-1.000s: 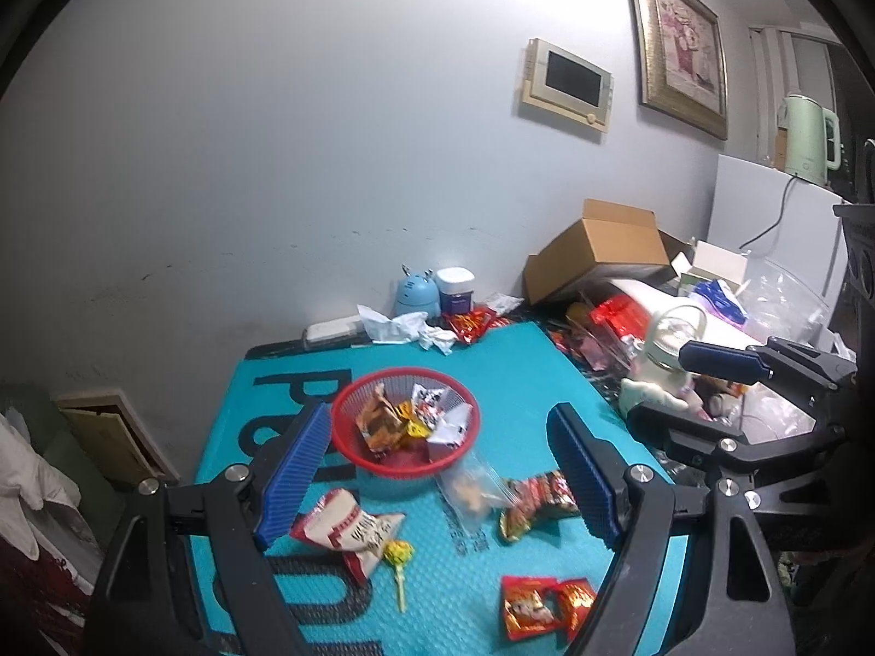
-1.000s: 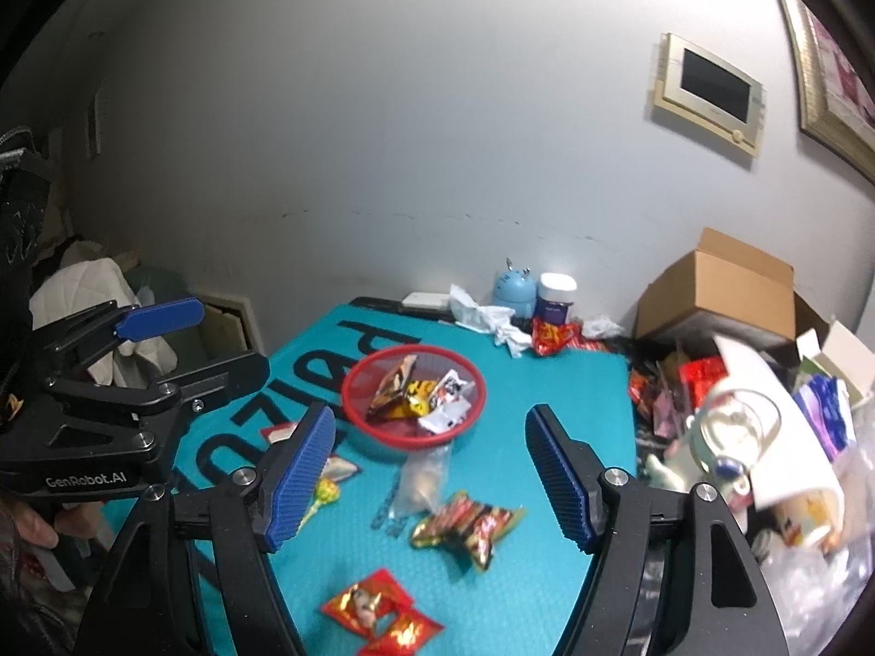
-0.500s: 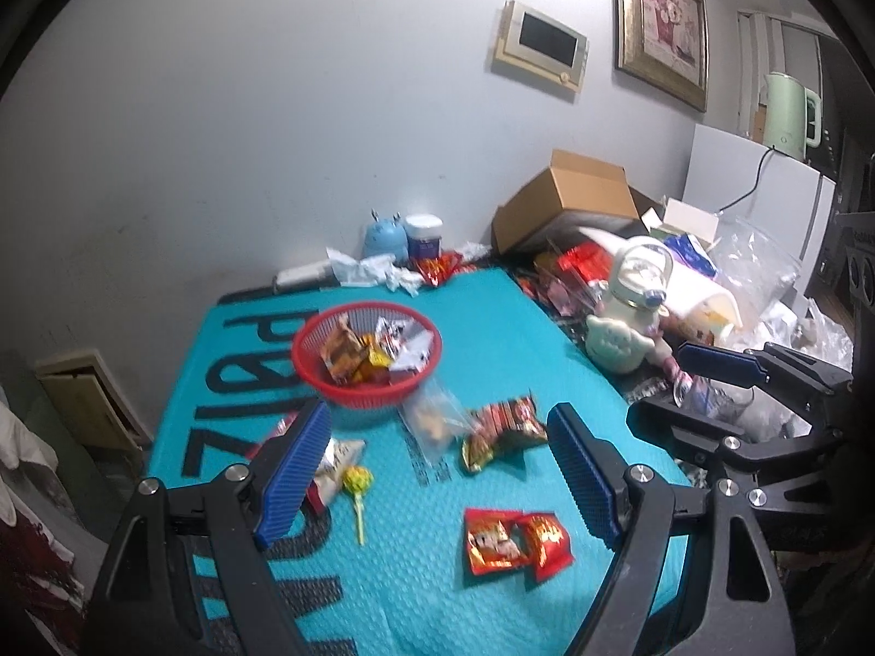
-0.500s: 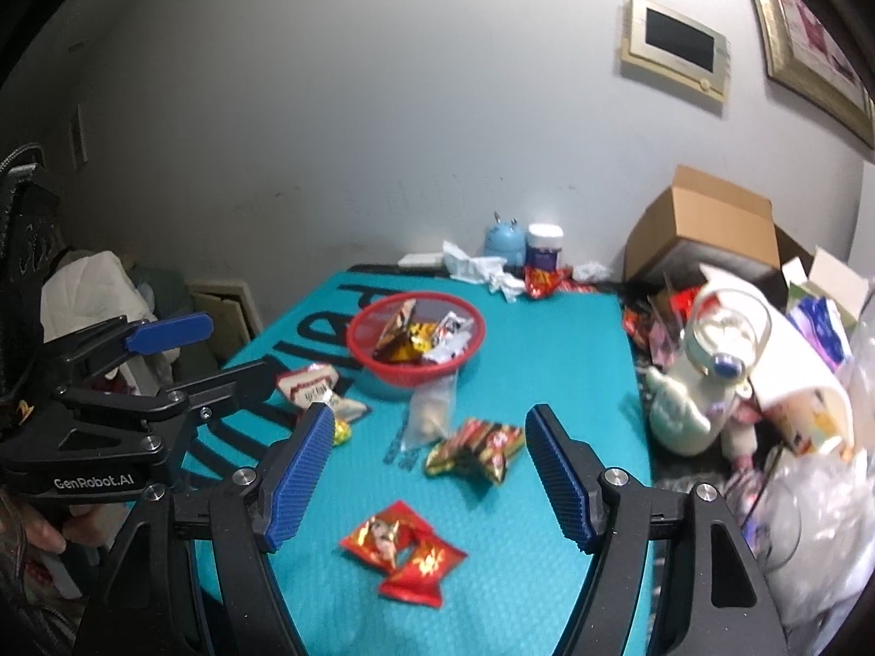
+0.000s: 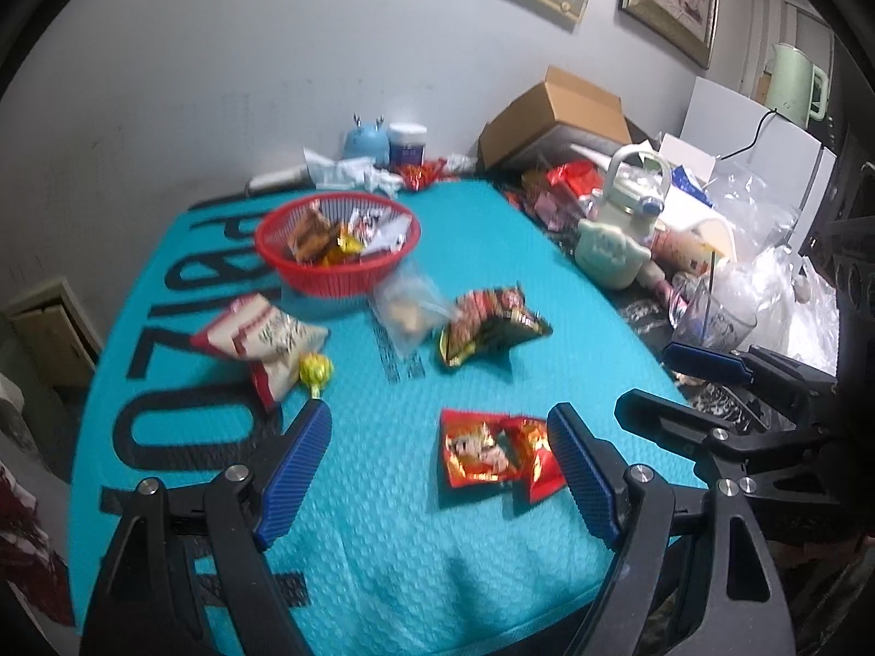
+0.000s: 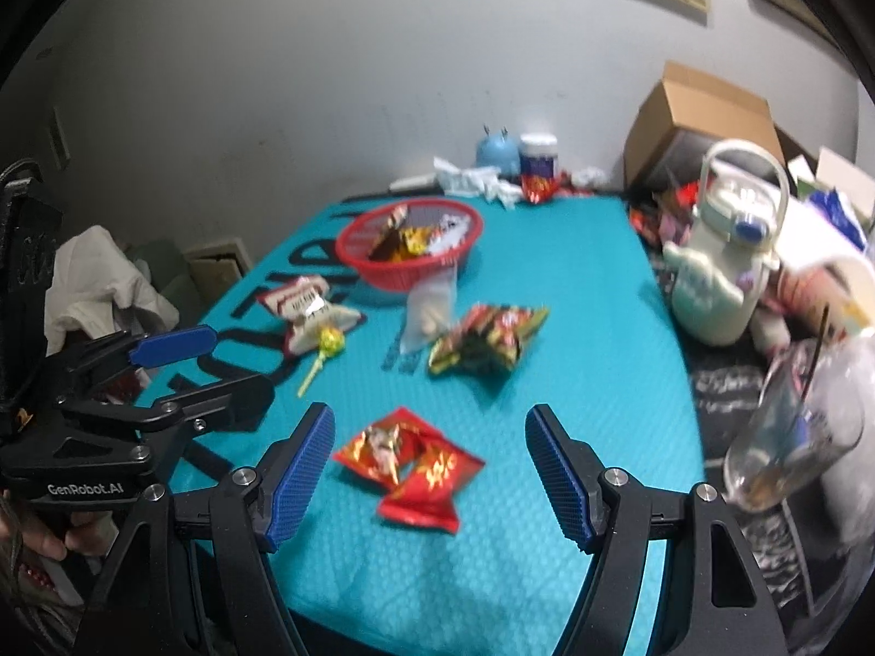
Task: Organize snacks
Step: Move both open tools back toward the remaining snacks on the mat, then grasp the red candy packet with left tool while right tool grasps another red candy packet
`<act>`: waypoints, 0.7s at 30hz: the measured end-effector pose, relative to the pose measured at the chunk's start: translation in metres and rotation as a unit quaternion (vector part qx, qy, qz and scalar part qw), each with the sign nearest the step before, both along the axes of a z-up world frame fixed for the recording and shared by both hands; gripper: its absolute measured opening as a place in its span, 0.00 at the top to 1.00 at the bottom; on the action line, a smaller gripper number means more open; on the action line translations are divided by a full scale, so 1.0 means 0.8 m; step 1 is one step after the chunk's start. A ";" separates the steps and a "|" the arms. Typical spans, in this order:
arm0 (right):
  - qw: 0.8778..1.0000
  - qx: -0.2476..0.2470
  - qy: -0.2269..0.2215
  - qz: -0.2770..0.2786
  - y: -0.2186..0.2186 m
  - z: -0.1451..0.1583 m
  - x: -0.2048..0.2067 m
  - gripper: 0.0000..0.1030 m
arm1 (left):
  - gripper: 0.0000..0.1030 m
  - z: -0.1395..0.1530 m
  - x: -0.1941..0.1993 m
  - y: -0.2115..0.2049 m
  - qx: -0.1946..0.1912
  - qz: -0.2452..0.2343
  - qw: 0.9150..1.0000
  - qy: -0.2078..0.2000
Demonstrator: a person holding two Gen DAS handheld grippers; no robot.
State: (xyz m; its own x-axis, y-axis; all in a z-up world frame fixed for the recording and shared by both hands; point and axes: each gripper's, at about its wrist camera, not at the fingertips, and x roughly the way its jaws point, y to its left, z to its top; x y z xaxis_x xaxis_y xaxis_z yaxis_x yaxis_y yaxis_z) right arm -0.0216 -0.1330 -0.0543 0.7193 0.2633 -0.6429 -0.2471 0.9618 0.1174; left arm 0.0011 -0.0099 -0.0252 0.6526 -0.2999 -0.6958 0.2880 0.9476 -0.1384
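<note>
A: Which step is this, judging by how things lie?

B: The approach. The red basket (image 5: 337, 251) already holds a few wrapped snacks, but five things lie loose on the teal surface (image 5: 383, 546) on the near side of it. So the sorting looks partly done.

A: And the tools?

B: The left tool (image 5: 437, 470) is spread and holds nothing; the right tool (image 6: 432, 464) is the same. Neither touches a packet.

A: What sits closest to them?

B: The red twin packet (image 6: 410, 470), well nearer us than the basket, lying flat between the right tool's jaws in that view. In the left view it lies (image 5: 495, 454) just inside that tool's right finger.

A: The rest?

B: Just in front of the basket lies a clear bag (image 5: 407, 309). To its right is a dark green-and-red packet (image 5: 489, 325). Left of the basket's front are a white-and-red bag (image 5: 262, 336) and a yellow lollipop (image 5: 316, 370) touching it.

A: Next move?

B: Probably one tool drops onto the red twin packet, with its fingers astride a crinkled edge. It's thin and flat, so the fingers must nearly scrape the surface to catch it.
</note>
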 end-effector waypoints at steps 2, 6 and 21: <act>1.000 0.004 0.012 -0.001 -0.001 -0.012 0.001 0.29 | 0.21 -0.010 0.000 0.001 0.002 -0.001 1.000 0.007; 1.000 0.001 0.030 -0.004 -0.001 -0.031 0.005 0.29 | 0.21 -0.031 0.002 0.004 0.007 -0.001 1.000 0.027; 0.994 0.046 0.099 0.000 -0.006 -0.089 0.043 0.54 | 0.21 -0.070 0.022 0.009 0.002 0.009 0.998 0.059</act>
State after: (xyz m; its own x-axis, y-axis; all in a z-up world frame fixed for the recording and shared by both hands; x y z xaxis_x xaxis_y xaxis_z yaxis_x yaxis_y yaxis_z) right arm 0.0125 -0.1375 -0.1256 0.5817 0.3276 -0.7445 -0.2098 0.9448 0.2518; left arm 0.0187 -0.0028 -0.0815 0.5712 -0.2863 -0.7693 0.2522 0.9531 -0.1674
